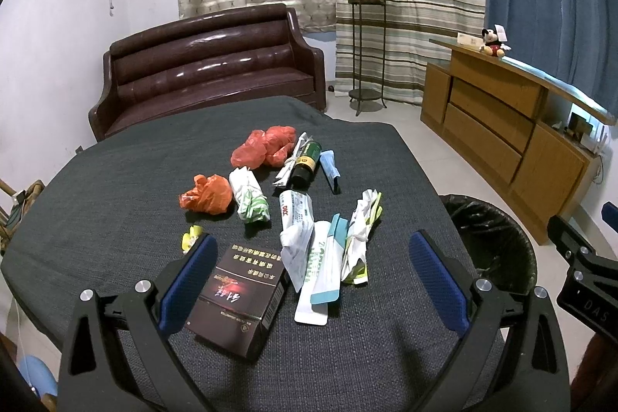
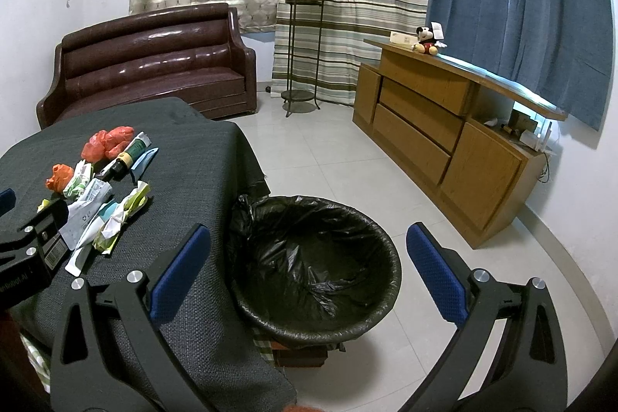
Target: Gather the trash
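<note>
Trash lies on a table under a dark grey cloth [image 1: 116, 188]. A dark cigarette box [image 1: 237, 309] sits just inside my open left gripper [image 1: 313, 278], close to its left finger. Beyond it lie white and green wrappers [image 1: 320, 257], two orange plastic bags [image 1: 266, 145] [image 1: 206, 195], a dark green roll [image 1: 307, 163] and a crumpled green-white wrapper [image 1: 251, 197]. My right gripper [image 2: 309, 269] hangs open with nothing in it above a black-lined trash bin [image 2: 314, 269] beside the table's right edge. The same pile of wrappers [image 2: 104, 215] shows at the left of the right wrist view.
A brown leather sofa [image 1: 204, 64] stands behind the table. A plant stand [image 1: 367, 45] and a wooden cabinet [image 1: 502, 141] line the far right side. Tiled floor [image 2: 340, 149] lies between bin and cabinet. The bin sits on a low stool draped with checked cloth [image 2: 301, 350].
</note>
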Tool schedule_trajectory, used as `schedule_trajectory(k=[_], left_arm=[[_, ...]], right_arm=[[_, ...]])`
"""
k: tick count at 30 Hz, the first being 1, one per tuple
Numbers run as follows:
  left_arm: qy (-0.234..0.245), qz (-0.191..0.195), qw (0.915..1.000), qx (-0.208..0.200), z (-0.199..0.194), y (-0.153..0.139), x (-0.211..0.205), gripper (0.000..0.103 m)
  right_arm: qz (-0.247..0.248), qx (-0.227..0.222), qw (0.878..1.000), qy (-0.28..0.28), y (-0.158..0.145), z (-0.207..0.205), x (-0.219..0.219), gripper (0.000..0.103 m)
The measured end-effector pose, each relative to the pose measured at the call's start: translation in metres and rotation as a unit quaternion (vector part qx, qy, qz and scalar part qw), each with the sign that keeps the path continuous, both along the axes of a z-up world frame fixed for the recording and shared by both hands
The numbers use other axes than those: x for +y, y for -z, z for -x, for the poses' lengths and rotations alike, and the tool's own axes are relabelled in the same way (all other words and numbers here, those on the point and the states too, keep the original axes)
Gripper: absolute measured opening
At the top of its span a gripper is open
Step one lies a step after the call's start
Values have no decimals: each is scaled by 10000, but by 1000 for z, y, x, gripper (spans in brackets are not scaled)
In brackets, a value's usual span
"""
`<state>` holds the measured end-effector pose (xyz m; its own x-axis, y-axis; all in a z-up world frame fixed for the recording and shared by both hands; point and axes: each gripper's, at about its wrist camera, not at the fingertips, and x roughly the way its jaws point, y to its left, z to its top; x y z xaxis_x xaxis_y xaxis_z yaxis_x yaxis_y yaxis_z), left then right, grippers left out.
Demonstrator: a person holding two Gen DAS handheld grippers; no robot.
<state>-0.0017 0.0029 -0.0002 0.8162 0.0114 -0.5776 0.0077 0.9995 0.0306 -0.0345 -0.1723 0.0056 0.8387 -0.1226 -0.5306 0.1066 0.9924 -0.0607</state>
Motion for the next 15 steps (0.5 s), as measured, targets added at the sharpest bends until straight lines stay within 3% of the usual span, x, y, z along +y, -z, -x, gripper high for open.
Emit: schedule_trajectory(k=[15], left_arm=[[2,-10,10000,4,0,0,0,97]], right_arm=[[-7,19,10000,-17,1,0,0,99]])
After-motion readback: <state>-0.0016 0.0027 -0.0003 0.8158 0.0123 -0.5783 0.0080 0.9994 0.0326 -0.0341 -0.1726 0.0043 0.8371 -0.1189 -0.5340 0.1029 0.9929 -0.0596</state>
